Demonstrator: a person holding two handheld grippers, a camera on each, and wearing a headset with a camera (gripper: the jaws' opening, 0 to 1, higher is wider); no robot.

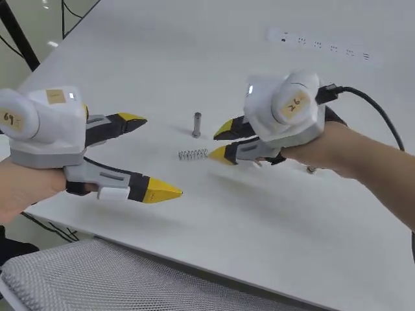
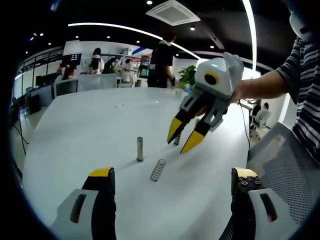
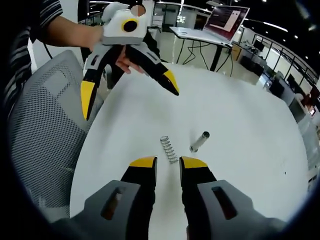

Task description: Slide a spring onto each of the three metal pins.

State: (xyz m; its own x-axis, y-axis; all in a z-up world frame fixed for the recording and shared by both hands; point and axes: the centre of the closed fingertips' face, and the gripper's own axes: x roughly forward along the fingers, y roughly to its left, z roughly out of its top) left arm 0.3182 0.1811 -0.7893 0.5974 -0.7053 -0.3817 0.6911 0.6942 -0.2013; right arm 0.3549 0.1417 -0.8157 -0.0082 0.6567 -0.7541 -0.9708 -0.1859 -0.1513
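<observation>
Left gripper (image 1: 155,155) is held wide open, right gripper (image 1: 219,144) narrowly parted and empty. In the right gripper view, the spring (image 3: 168,148) is seen just ahead, beside the pin (image 3: 199,142).

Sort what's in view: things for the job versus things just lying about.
For the job: spring; upright metal pin; left gripper; right gripper.
Lying about: power strip; mesh chair.
</observation>
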